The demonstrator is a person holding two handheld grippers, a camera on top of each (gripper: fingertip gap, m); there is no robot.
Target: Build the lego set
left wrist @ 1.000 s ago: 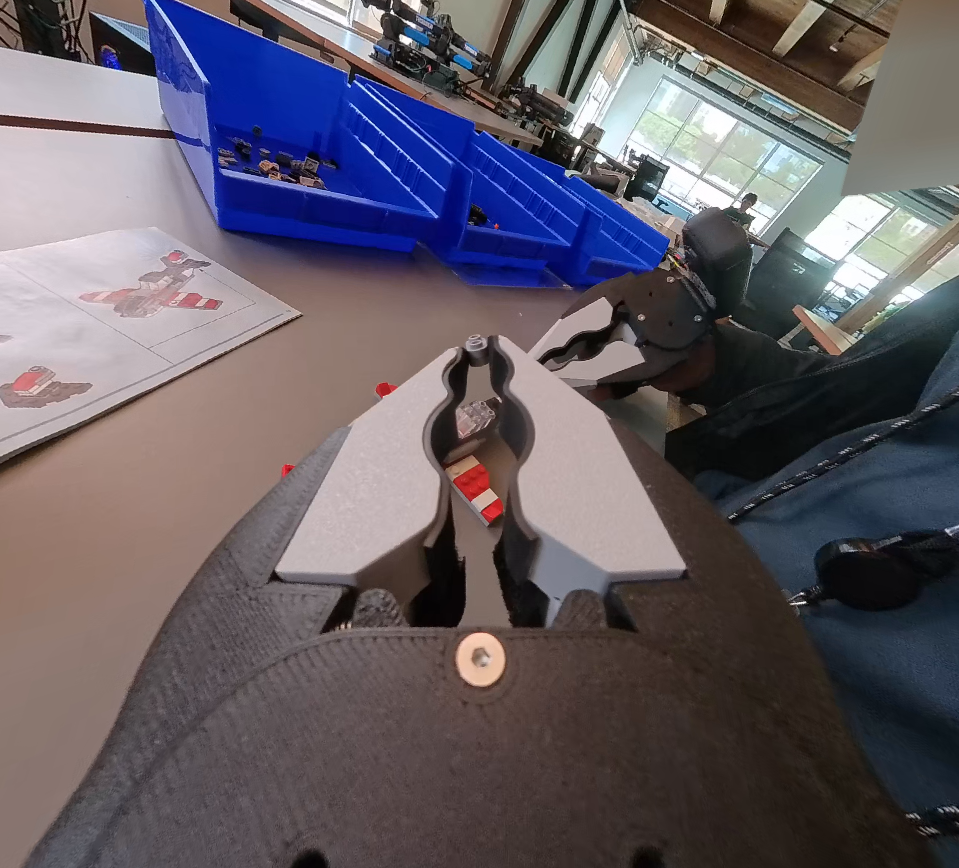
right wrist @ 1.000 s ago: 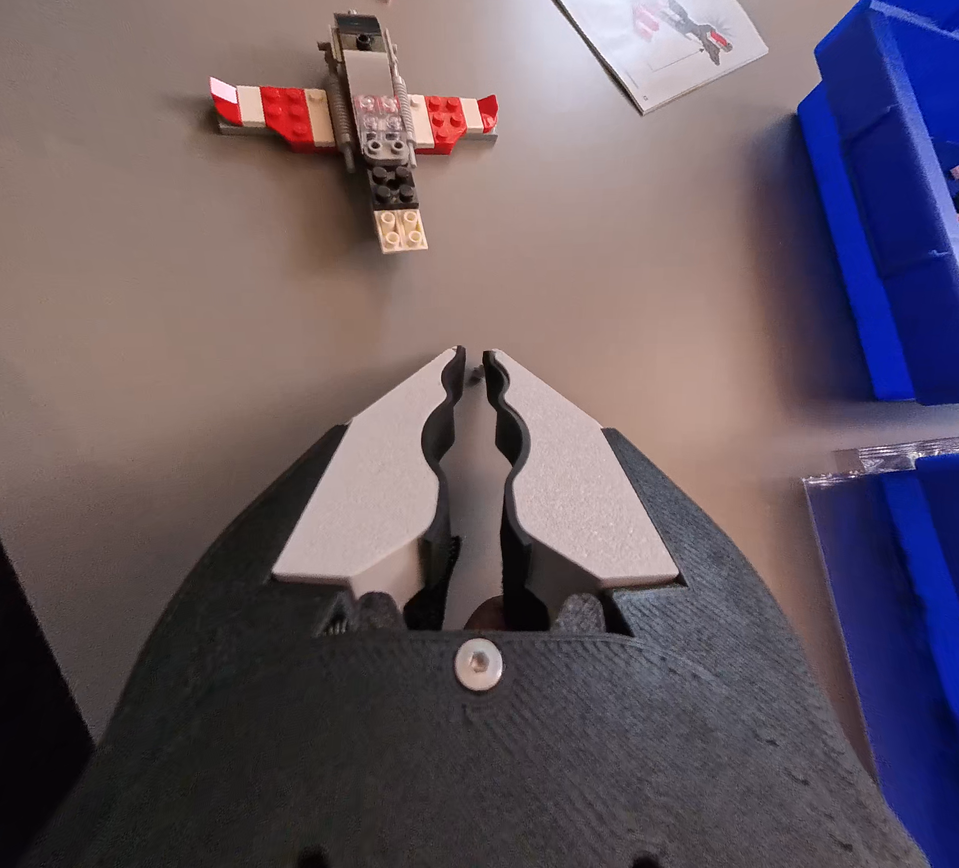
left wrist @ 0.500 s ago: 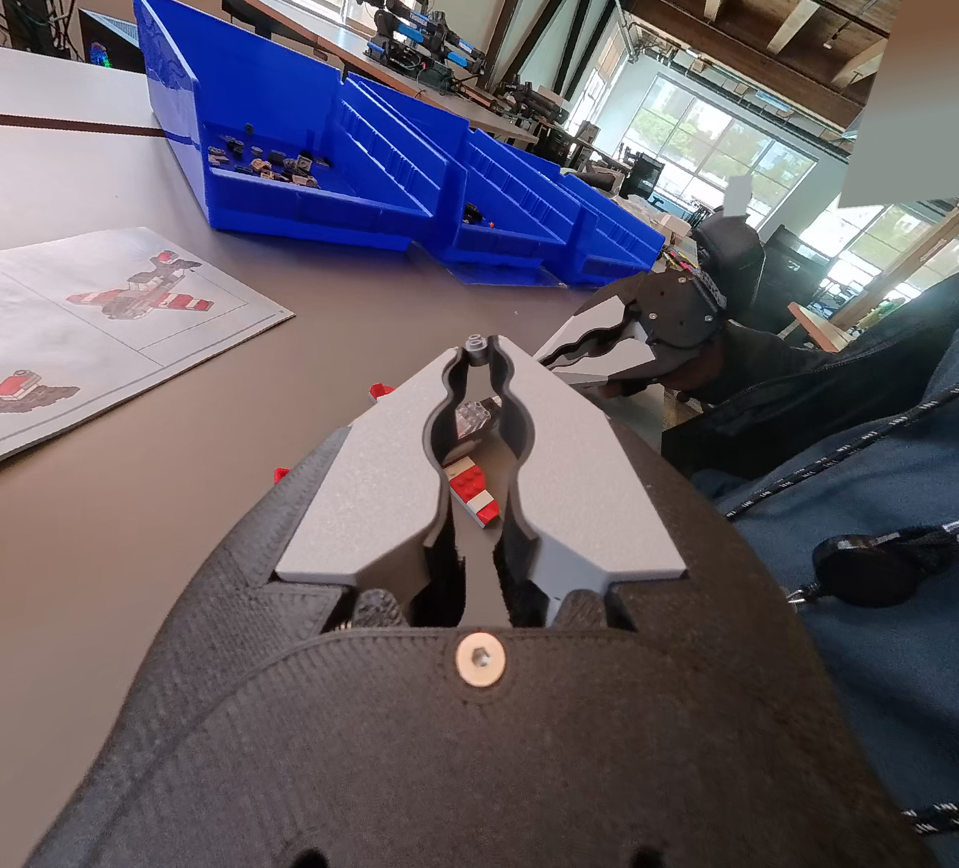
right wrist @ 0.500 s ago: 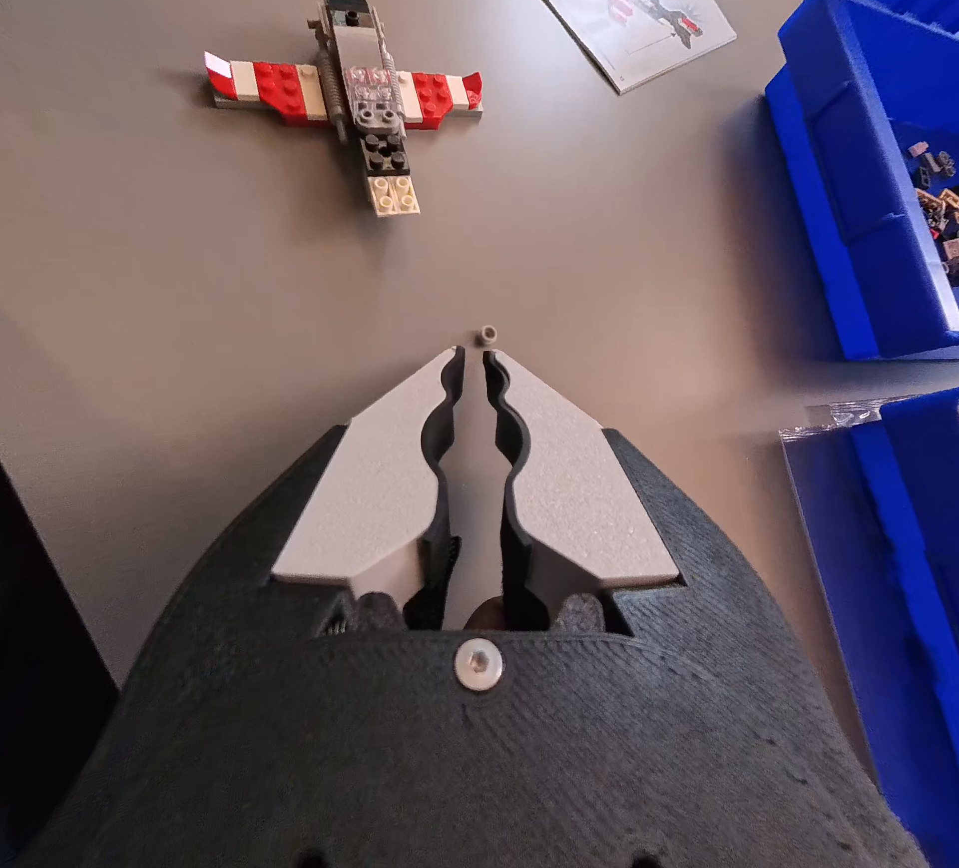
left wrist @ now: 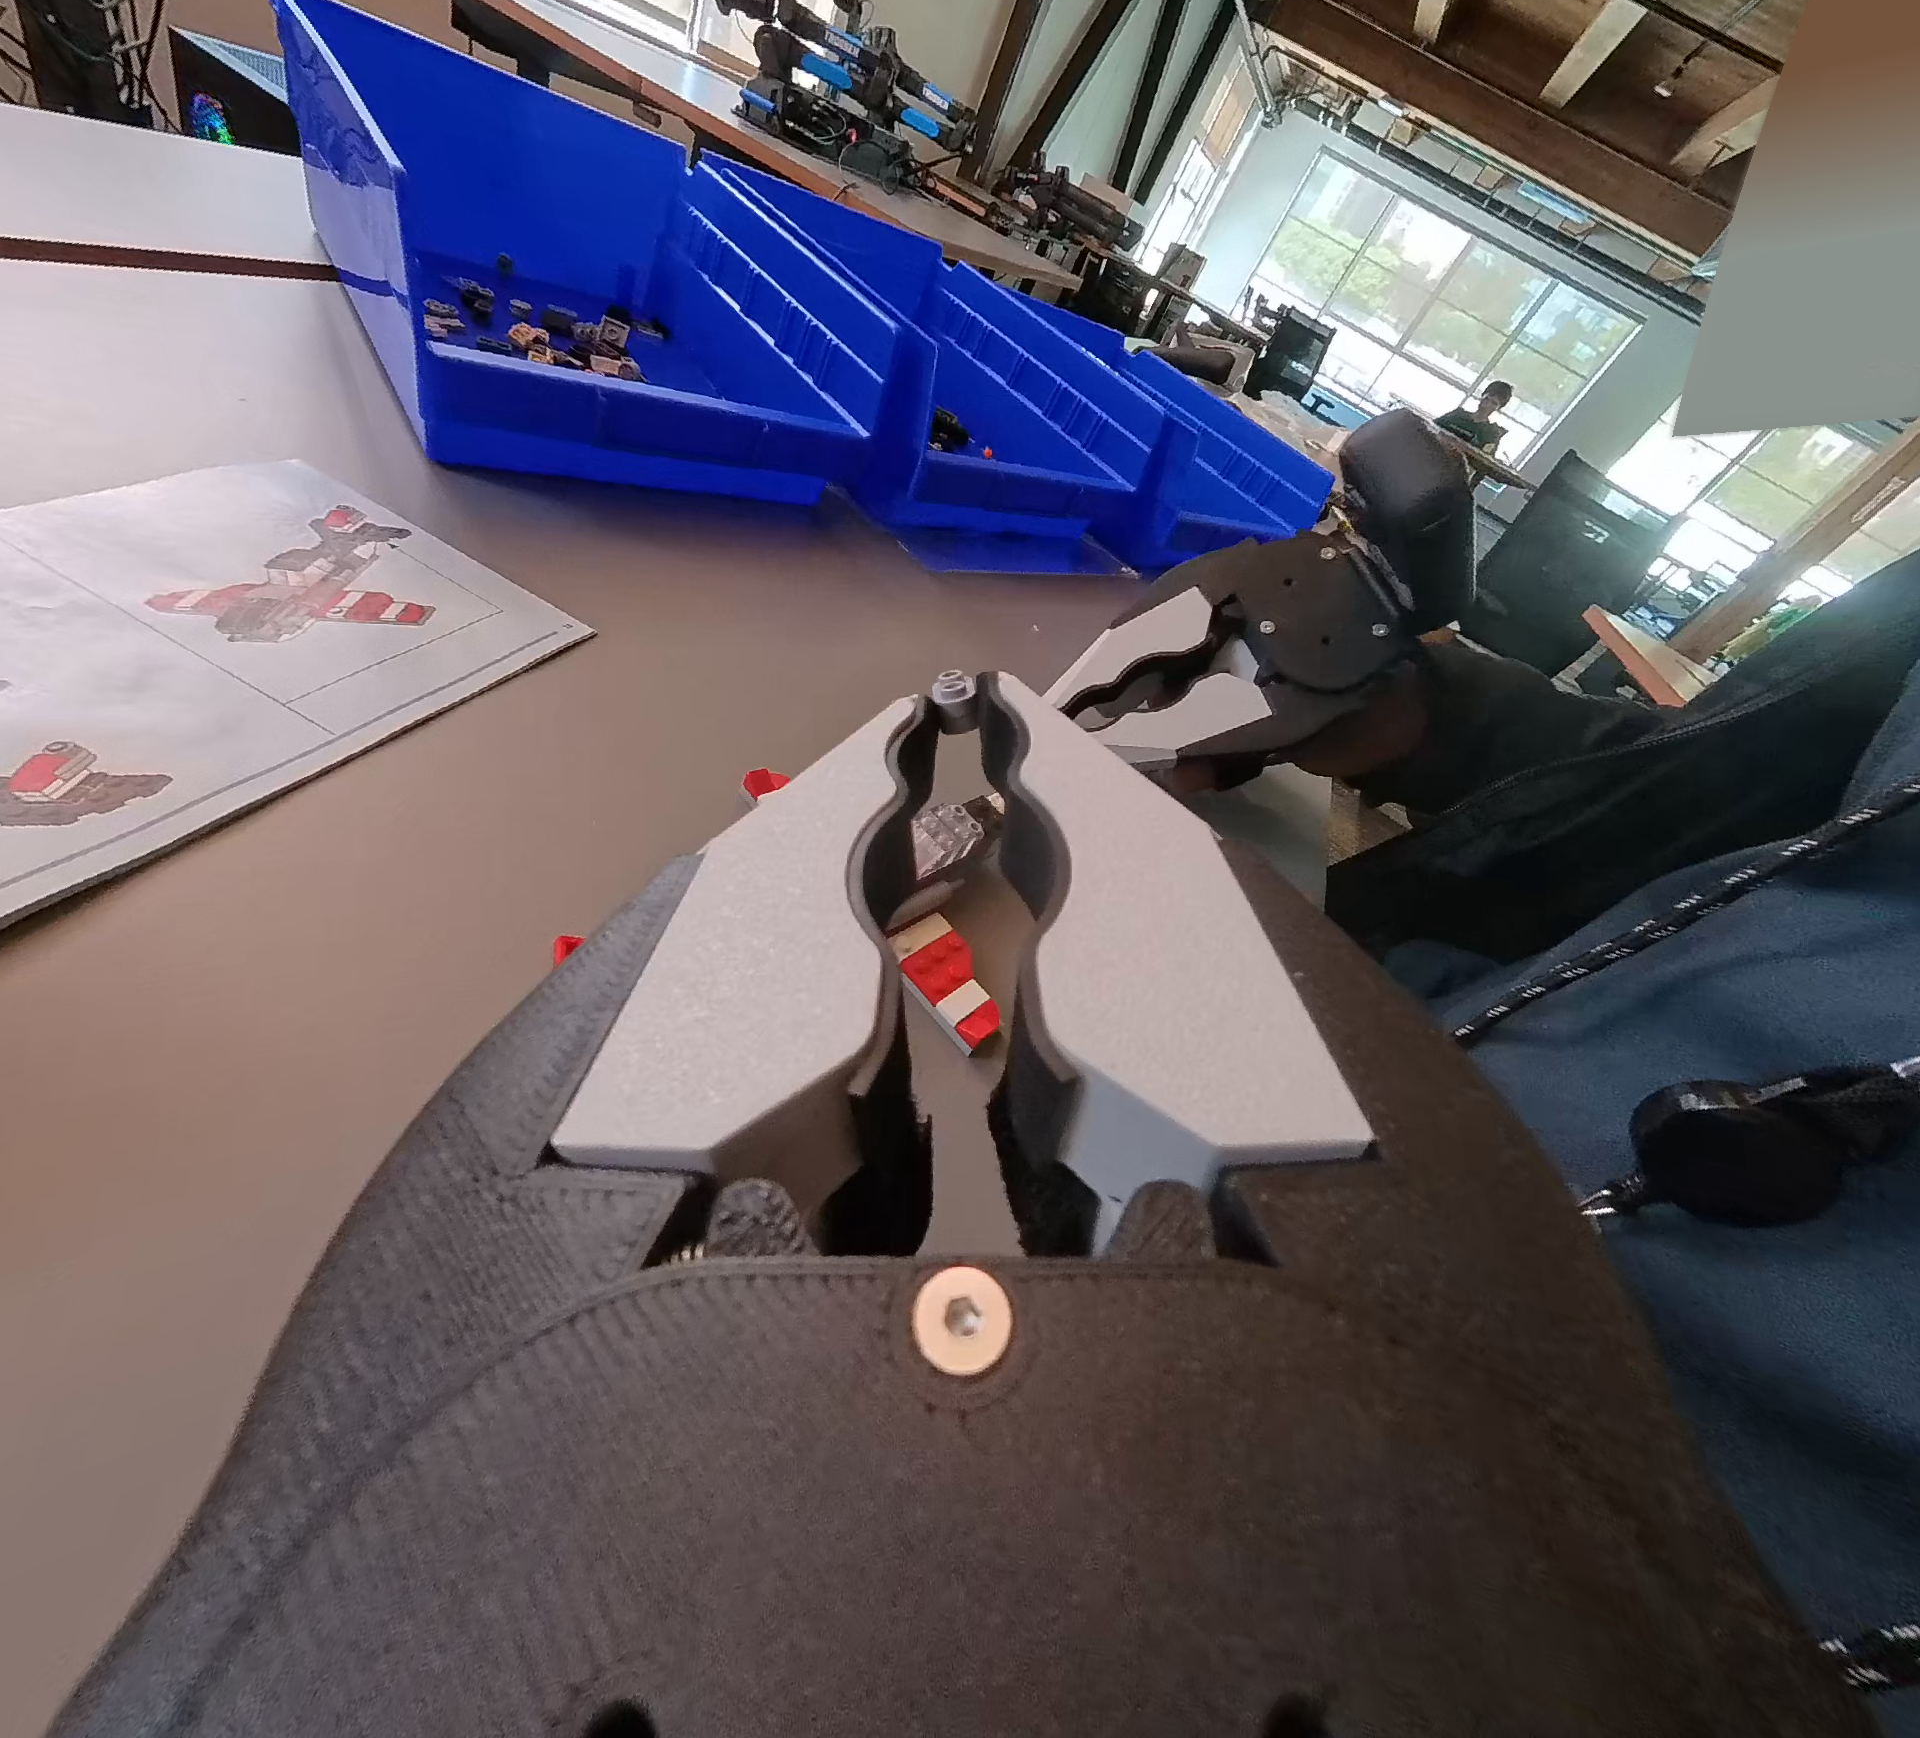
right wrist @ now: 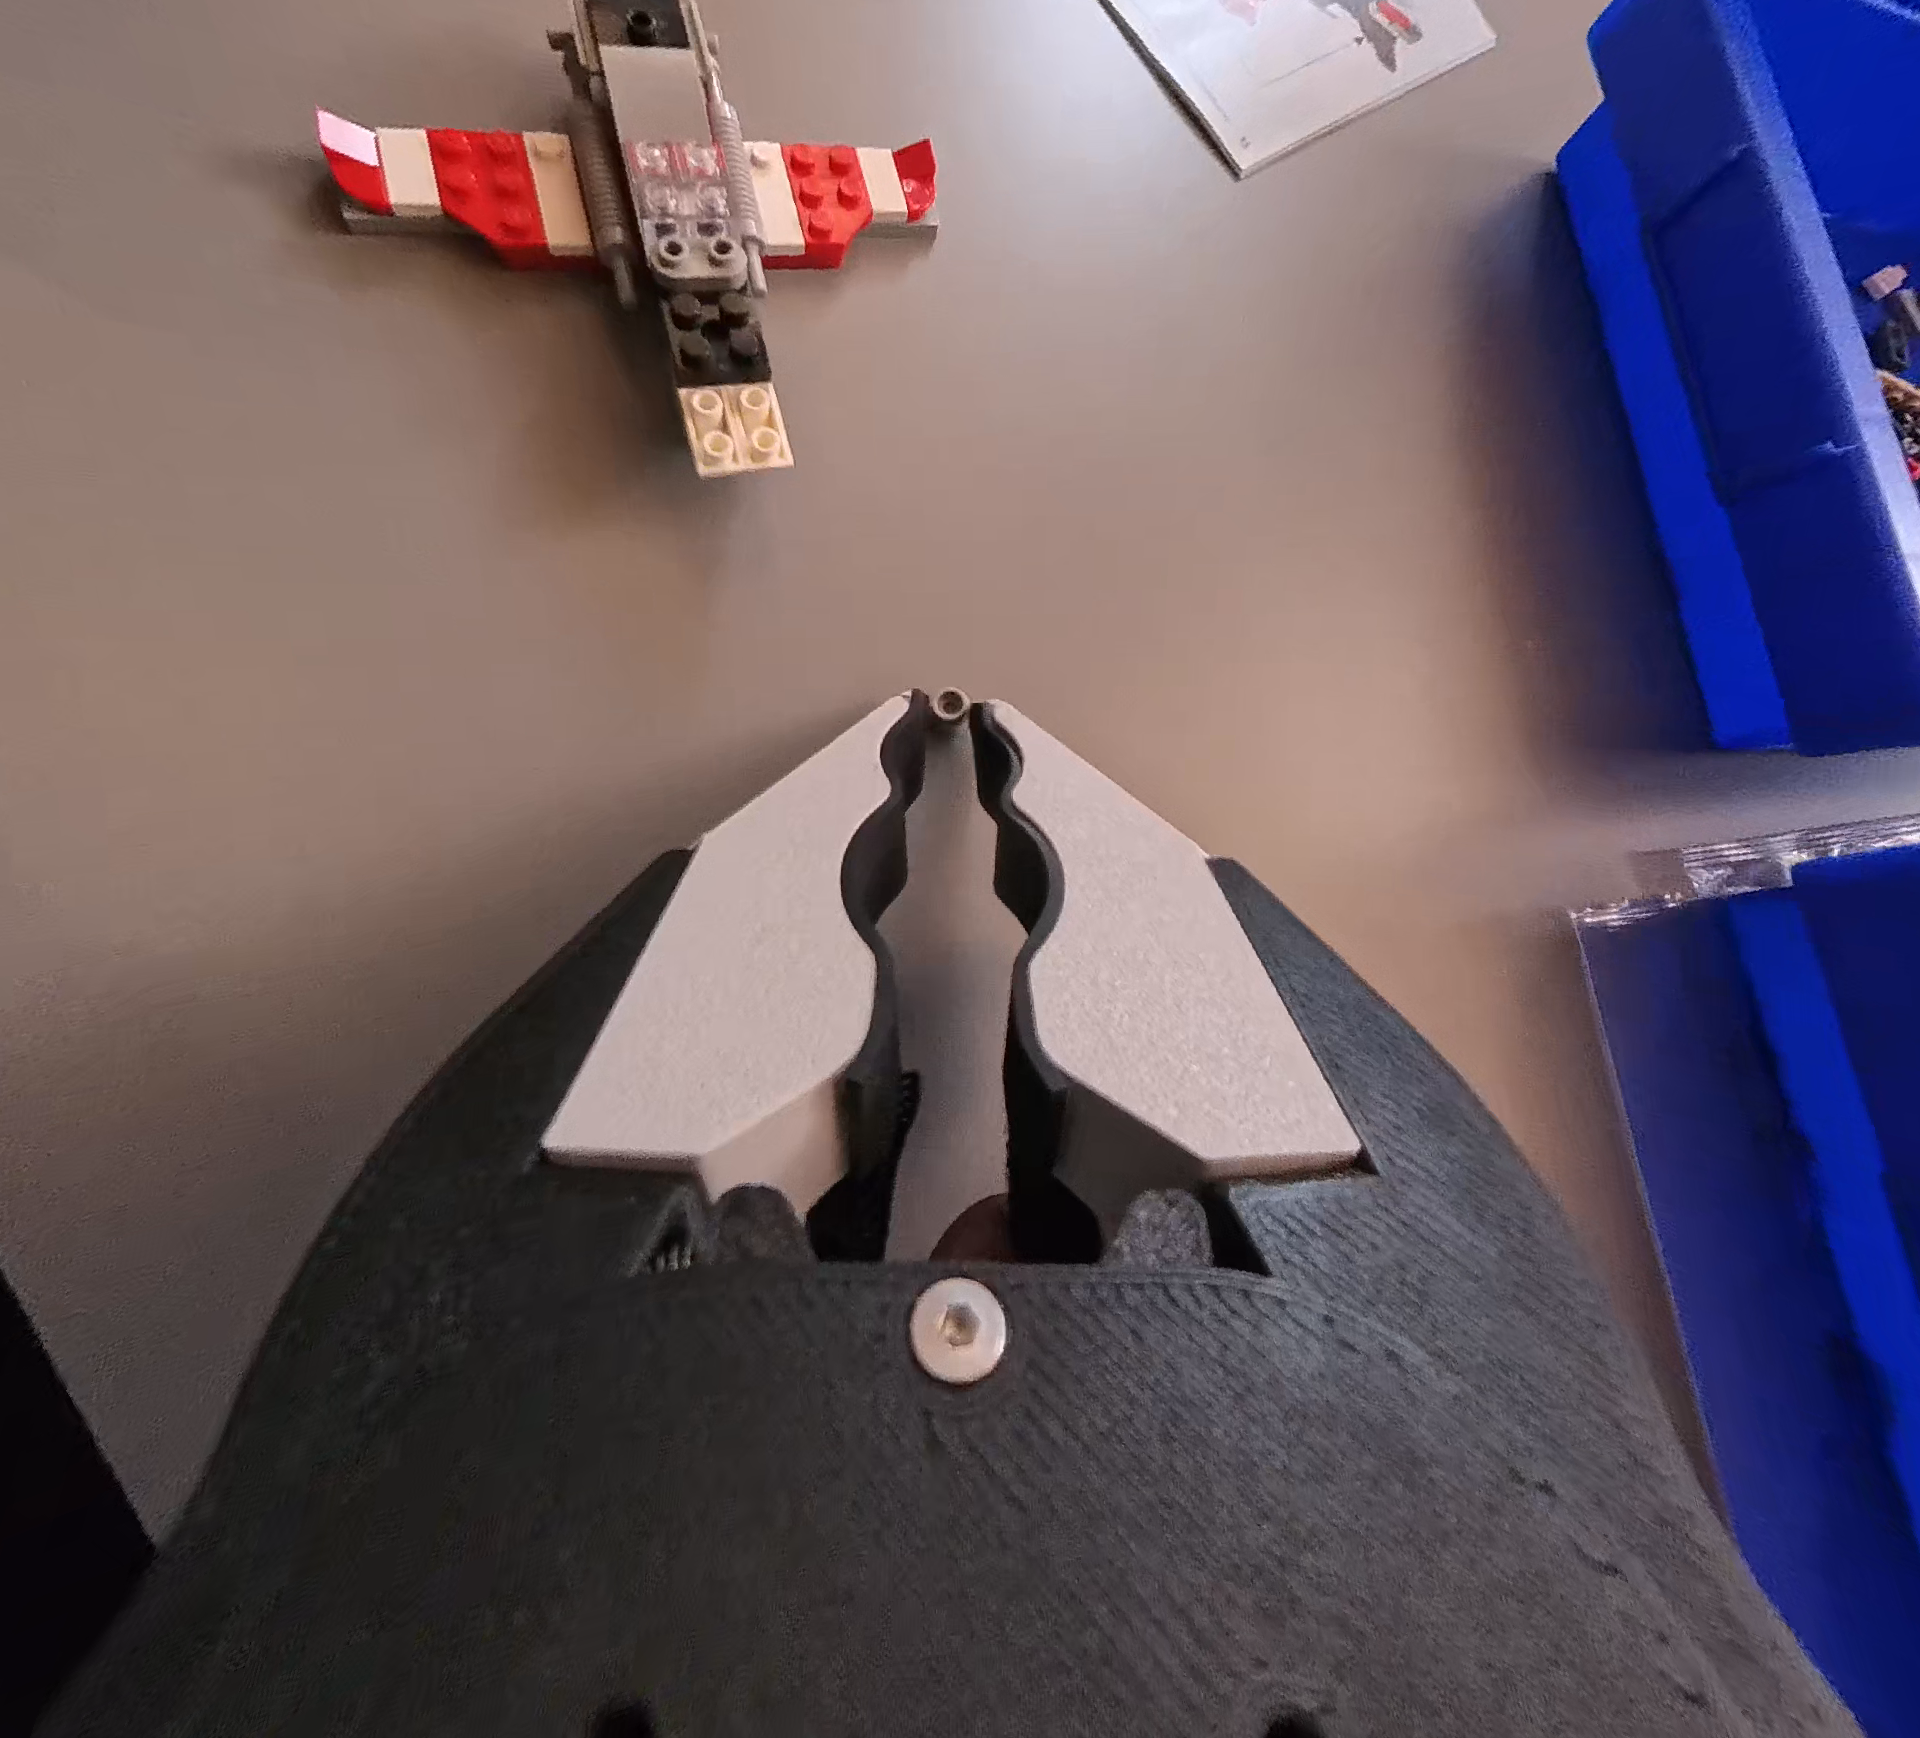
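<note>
Red-and-white-winged, the lego plane (right wrist: pixel 665 234) lay with its fuselage pointing toward the right gripper (right wrist: pixel 948 703), whose jaws bracketed a small grey stud (right wrist: pixel 949 703), while the left gripper (left wrist: pixel 958 699) pinched a grey piece (left wrist: pixel 956 697).

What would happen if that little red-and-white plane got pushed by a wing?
The plane would probably slide and swivel, lying flat on the smooth table. Built from small plastic bricks, it likely feels light and stiff. Its wings stick far out sideways, so a hard shove might pop one off.

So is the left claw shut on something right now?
Yes: the left claw is shut on a small grey round piece, pinched at its very tips.
</note>
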